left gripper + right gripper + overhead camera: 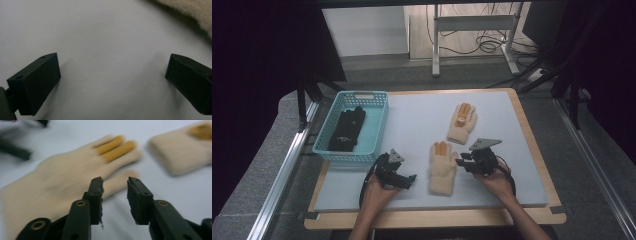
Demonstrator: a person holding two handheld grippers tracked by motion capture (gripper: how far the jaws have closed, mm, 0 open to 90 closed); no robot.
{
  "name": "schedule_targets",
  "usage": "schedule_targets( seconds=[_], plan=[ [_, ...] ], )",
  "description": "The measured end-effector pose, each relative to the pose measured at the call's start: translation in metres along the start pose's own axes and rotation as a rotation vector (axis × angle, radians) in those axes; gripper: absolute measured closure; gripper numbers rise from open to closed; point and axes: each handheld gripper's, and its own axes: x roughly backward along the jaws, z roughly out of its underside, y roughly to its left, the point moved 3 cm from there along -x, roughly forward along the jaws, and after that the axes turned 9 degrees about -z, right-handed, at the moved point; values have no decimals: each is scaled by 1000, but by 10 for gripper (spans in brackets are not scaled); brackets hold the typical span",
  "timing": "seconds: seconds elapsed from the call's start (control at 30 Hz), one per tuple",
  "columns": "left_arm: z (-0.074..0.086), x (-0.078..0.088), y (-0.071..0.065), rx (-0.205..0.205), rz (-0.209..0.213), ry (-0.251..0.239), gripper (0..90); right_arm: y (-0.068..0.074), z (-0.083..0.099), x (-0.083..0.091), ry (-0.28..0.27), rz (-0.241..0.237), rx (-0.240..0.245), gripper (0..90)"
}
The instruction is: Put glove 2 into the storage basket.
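Right gripper fingers parted beside cream glove; left gripper fingers released

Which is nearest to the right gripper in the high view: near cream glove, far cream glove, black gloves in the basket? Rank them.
From the right gripper:
1. Near cream glove, just to its left, by the tips.
2. Far cream glove, beyond it, mid-mat.
3. Black gloves, far left, inside the teal basket.
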Motion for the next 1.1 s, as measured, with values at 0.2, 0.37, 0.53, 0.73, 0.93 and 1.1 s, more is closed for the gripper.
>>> schedule_targets(
  seconds=[0.2,0.37,0.53,0.73,0.93,1.1],
  plan=[
    [0,0,0,2,0,-1,0,-47,-19,-4,-30,75,-68,495],
    [0,0,0,2,0,-1,0,-77,-37,-12,-42,128,-89,433],
    [0,0,0,1,0,0,0,-99,-51,-25,-47,157,-90,428],
    [0,0,0,0,1,0,0,-114,-61,-45,-10,179,-45,438],
    [0,0,0,0,1,1,0,-121,-62,-62,15,188,-48,431],
    [0,0,0,0,1,0,0,-126,-58,-73,14,217,-89,441]
  ],
)
